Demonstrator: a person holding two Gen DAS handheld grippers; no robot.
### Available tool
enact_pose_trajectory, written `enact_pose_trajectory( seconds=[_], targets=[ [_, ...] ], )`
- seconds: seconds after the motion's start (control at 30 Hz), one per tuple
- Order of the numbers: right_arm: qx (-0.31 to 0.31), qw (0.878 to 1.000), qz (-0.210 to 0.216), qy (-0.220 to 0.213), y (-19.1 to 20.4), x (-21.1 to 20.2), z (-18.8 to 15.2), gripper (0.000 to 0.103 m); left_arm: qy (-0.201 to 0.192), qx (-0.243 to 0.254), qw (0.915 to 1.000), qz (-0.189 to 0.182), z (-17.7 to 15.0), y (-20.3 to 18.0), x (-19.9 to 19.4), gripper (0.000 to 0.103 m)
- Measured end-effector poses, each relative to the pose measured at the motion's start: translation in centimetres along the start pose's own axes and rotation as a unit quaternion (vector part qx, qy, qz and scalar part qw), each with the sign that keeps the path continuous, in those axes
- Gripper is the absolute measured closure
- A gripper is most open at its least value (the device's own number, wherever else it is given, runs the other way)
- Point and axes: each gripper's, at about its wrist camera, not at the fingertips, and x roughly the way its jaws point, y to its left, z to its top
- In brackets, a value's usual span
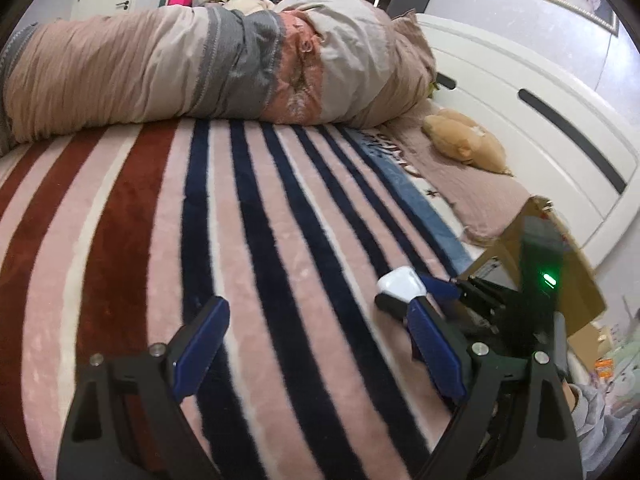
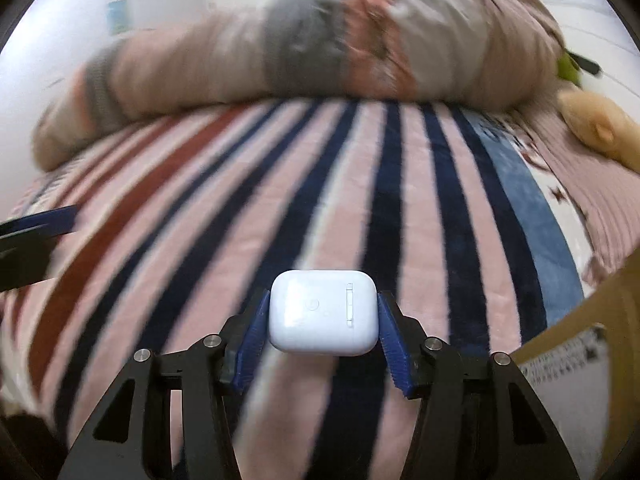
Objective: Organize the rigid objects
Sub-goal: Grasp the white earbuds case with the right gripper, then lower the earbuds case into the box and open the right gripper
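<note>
Right gripper [image 2: 322, 316]: jaws clamped on white case [image 2: 323, 312] above bed [image 2: 240, 208]; keep squeeze level, carry to box [image 2: 592, 320]. Left gripper [image 1: 316, 340]: jaws apart, empty

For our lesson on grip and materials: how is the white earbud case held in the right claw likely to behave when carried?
The white earbud case looks like a stiff shell, so it should keep its shape between the right claw pads. Its glossy, rounded sides may make it slippery. It appears small, so probably light.
</note>
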Motion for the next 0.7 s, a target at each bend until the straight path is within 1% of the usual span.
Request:
enact_pose_trajectory(
  seconds=[0.1,0.23,0.27,0.3,0.33,0.37,0.43,0.5,0.57,0.7],
  targets=[
    [-0.022,0.999,0.032,-0.023,1.7,-3.5,0.0,0.054,-0.004,0.002,0.9995,-0.031,0.3,-0.6,-0.7,0.014],
    [-0.052,0.996,0.050,-0.053,3.1,-8.2,0.1,0.054,-0.008,0.019,0.9978,-0.062,1.6,-2.7,-2.2,0.015],
    [-0.060,0.995,0.052,-0.061,3.2,-9.3,0.1,0.054,-0.009,0.030,0.9957,-0.087,2.0,-3.9,-2.7,0.015],
    [-0.070,0.993,0.051,-0.074,3.2,-10.9,0.1,0.054,-0.009,0.035,0.9940,-0.103,2.2,-4.6,-3.0,0.015],
    [-0.073,0.993,0.049,-0.084,3.2,-11.9,0.1,0.054,-0.006,0.043,0.9913,-0.124,2.6,-5.8,-3.2,0.015],
    [-0.075,0.992,0.045,-0.094,3.1,-12.9,0.1,0.054,-0.006,0.057,0.9889,-0.137,2.9,-7.3,-3.5,0.015],
    [-0.075,0.990,0.033,-0.117,2.4,-14.9,-0.1,0.054,-0.008,0.085,0.9877,-0.130,3.5,-10.1,-3.9,0.015],
    [-0.069,0.988,0.013,-0.135,1.1,-17.0,-0.6,0.054,-0.009,0.096,0.9863,-0.134,3.9,-11.7,-4.1,0.015],
    [-0.056,0.988,-0.003,-0.145,-0.8,-18.4,-1.1,0.054,-0.010,0.101,0.9849,-0.140,4.3,-13.6,-4.2,0.015],
    [-0.018,0.988,-0.025,-0.148,-5.1,-20.3,-2.2,0.054,-0.011,0.113,0.9838,-0.138,4.5,-16.7,-4.1,0.015]
  ],
)
